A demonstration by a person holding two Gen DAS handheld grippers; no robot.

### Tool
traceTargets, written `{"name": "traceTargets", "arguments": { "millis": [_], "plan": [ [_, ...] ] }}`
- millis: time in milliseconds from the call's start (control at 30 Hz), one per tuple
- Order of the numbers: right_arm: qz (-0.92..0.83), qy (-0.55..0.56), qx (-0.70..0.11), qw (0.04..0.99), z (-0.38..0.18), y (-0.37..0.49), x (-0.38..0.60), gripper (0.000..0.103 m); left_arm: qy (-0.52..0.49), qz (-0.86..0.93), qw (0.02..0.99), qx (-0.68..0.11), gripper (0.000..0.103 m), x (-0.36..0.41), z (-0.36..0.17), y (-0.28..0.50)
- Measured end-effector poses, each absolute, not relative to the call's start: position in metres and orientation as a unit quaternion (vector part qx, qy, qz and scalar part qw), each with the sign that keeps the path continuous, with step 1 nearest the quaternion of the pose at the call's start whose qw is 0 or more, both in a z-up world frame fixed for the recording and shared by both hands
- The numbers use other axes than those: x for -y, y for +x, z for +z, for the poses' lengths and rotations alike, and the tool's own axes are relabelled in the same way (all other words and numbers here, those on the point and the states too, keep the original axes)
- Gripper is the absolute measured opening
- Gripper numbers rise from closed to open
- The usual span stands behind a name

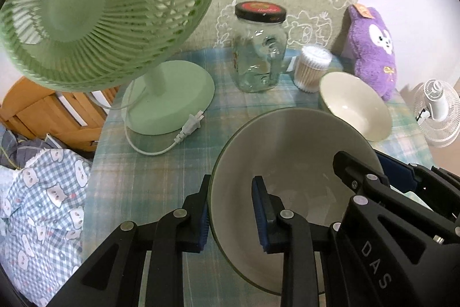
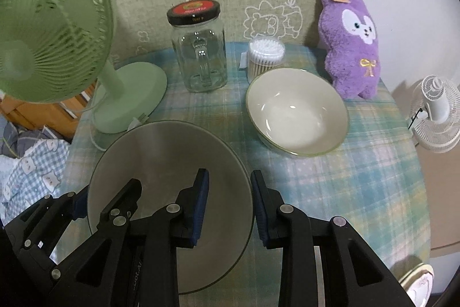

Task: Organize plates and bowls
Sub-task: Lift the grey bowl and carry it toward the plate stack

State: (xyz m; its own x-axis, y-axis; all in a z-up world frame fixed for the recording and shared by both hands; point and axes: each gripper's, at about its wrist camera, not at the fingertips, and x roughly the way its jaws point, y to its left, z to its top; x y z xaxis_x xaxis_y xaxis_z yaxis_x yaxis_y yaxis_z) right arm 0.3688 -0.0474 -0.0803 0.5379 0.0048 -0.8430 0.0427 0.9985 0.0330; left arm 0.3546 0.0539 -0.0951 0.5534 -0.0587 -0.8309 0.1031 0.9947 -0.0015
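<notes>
A large cream bowl with a thin green rim (image 1: 290,151) (image 2: 169,163) sits at the near side of the plaid-covered table. My left gripper (image 1: 230,217) straddles its left rim, one finger outside, one inside, with a gap on both sides. My right gripper (image 2: 228,209) straddles its right rim the same way; it also shows in the left wrist view (image 1: 373,177). A smaller cream bowl (image 1: 356,105) (image 2: 297,112) stands behind it to the right, untouched.
A green desk fan (image 1: 97,16) (image 2: 54,48) with loose cord and plug (image 1: 189,125) stands at the left. A lidded glass jar (image 1: 258,48) (image 2: 198,48), a tub of cotton swabs (image 2: 266,53) and a purple plush toy (image 2: 350,45) line the back. A white fan (image 2: 437,114) stands off the table at right.
</notes>
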Motion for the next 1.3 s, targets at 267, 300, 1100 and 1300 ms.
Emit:
{"name": "traceTargets", "arguments": {
  "millis": [267,300,1100,1300],
  "plan": [
    [0.001,0.015,-0.479,0.878,-0.060,0.321,0.059,0.033,0.013,-0.033,0.883,-0.468,0.025,-0.038,-0.077,0.309],
    [0.001,0.015,-0.479,0.878,-0.058,0.314,0.060,0.033,0.013,-0.033,0.883,-0.468,0.025,-0.036,-0.076,0.305],
    [0.023,0.005,-0.493,0.870,-0.050,0.162,0.115,0.033,0.004,-0.014,0.877,-0.481,0.025,0.018,-0.072,0.160],
    [0.031,0.003,-0.492,0.870,-0.054,0.143,0.118,0.033,0.002,-0.006,0.878,-0.479,0.025,0.022,-0.074,0.141]
  ]
}}
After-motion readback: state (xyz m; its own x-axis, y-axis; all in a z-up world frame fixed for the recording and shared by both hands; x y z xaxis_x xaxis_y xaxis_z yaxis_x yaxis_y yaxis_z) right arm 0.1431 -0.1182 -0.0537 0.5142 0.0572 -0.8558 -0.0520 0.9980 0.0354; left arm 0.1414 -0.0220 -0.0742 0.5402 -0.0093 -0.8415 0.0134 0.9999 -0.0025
